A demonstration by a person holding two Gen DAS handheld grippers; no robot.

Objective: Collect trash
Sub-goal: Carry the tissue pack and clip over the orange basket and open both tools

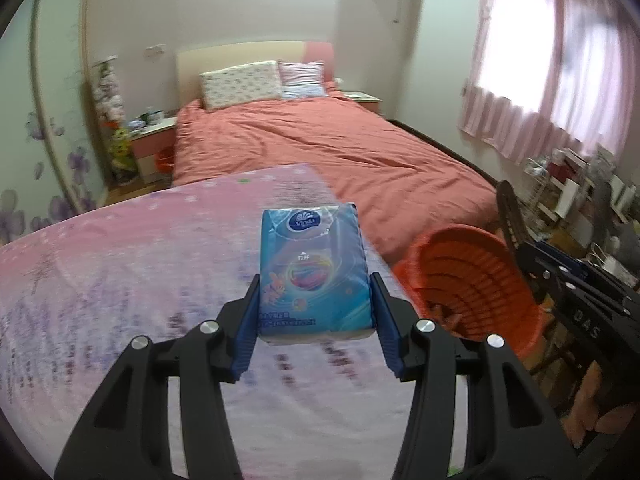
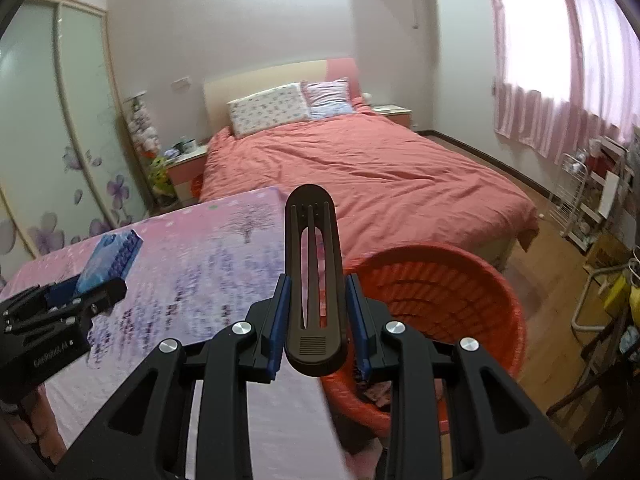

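Two items are being carried at once: the left claw [image 1: 316, 304] is gripping a blue tissue pack [image 1: 314, 268] at frame centre, while the right claw [image 2: 316, 316] is clamping a black slotted holder [image 2: 314, 280]. Both are hanging near the orange basket [image 2: 480, 276] at lower right, already holding scraps; neither is dropped in yet.

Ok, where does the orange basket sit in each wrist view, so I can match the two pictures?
Left wrist view: the orange basket is at right of centre, tipped towards the camera, beside the right gripper.
Right wrist view: the orange basket is at lower right of centre, just behind the right gripper and its black slotted tool.
Shared landmark: the bed with the coral cover, behind the basket in both.
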